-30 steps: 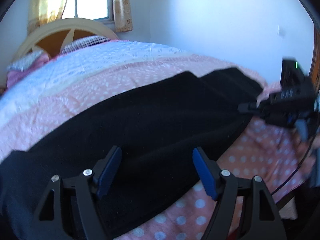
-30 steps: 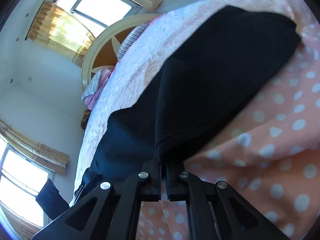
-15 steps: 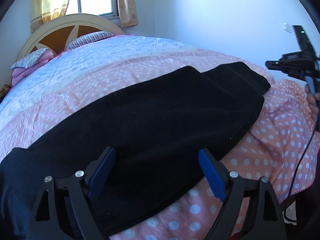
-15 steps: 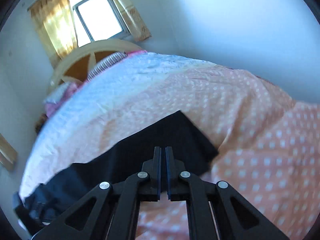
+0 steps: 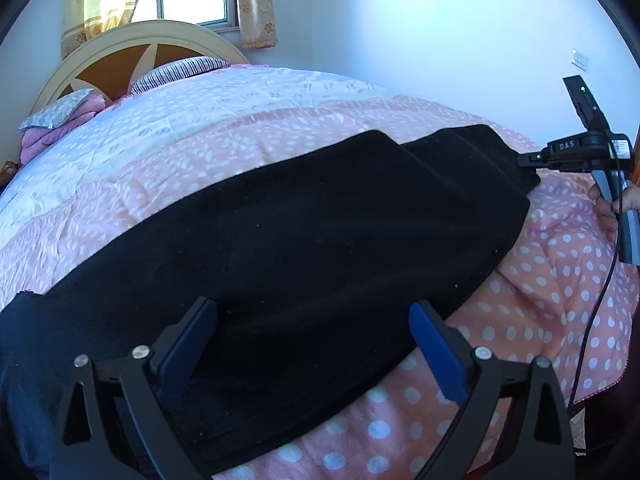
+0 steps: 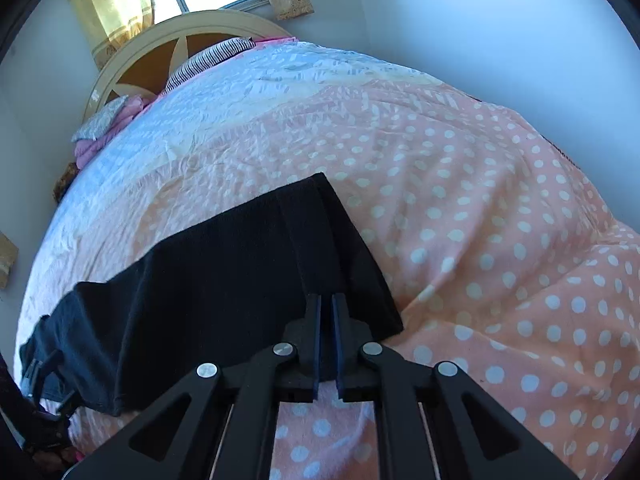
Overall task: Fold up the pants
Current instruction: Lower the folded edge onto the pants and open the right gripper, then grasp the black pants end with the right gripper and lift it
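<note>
1. The black fleece pants are laid lengthwise, folded, on the pink polka-dot quilted bed.
2. The left gripper is spread wide and opening above the pants; nothing is clasped.
3. The right gripper is parted narrowly, opening, empty.
</note>
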Motion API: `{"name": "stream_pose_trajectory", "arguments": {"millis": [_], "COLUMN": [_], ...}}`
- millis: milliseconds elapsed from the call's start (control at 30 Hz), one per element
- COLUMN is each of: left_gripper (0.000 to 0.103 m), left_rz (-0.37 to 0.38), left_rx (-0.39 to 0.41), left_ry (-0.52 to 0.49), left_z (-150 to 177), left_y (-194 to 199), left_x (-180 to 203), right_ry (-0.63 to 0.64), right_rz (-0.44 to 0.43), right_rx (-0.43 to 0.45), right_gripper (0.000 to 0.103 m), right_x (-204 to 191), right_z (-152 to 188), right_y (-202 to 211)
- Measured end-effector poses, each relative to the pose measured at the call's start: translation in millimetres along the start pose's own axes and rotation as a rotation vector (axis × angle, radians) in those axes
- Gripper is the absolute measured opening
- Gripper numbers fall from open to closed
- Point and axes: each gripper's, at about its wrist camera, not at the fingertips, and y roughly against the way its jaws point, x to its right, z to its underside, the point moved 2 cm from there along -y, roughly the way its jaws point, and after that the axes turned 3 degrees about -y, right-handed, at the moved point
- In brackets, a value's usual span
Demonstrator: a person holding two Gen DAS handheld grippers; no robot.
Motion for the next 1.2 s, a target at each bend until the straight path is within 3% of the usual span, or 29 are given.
{"name": "stream_pose_trajectory", "arguments": {"millis": [67,100,133,333,467,533,600,800,933,1000,1067,1100,1133,1167,1200], "left_gripper": [0.098,0.098,0.098,0.101,0.102,0.102,0.102,0.103,0.103,0.103,0.103,0.103,0.103,0.103,0.103], "left_rz": [0.005,0.007,0.006,0.001,-0.013,-0.006,-0.004,-0.044,-0.055,-0.051,-0.053,-0.055,-0.056,-0.057,-0.059], "left_rx": [-0.002,-0.003,-0.002,-0.023,-0.035,-0.038,-0.040,-0.039,-0.040,-0.040,-0.040,-0.038,-0.036,-0.034,-0.033], "left_ry": [0.020,0.027,0.029,0.062,0.061,0.077,0.093,0.094,0.093,0.094,0.093,0.091,0.090,0.090,0.089], "left_z": [-1,-1,0,-4,-4,-3,-4,-3,-3,-2,-2,-2,-2,-2,-2], "left_y": [-2,-2,-3,-9,-11,-11,-11,-12,-12,-12,-11,-11,-11,-10,-10], "left_x": [-1,-2,-2,-2,0,-1,-2,3,2,2,3,3,3,3,3], "right_ry": [-0.005,0.006,0.020,0.074,0.176,0.208,0.259,0.396,0.469,0.522,0.520,0.499,0.452,0.376,0.303], "right_rz": [-0.013,-0.007,0.005,0.015,0.054,0.089,0.110,0.300,0.378,0.364,0.325,0.315,0.324,0.360,0.397], "right_rx": [0.011,0.013,0.021,-0.003,-0.010,-0.028,-0.045,0.058,-0.035,-0.019,-0.011,-0.008,-0.007,0.000,0.038], "right_gripper": [0.032,0.053,0.055,0.054,0.040,0.016,0.010,0.007,0.008,0.009,0.016,0.036,0.068,0.076,0.077], "right_x": [2,1,0,-6,-18,-23,-32,-47,-37,-37,-31,-25,-16,-5,3], "right_z": [0,1,2,3,1,-1,-2,-17,-14,-11,-13,-16,-20,-25,-29], "right_y": [3,4,4,-3,-9,-13,-13,2,-26,-28,-23,-19,-13,-7,4]}}
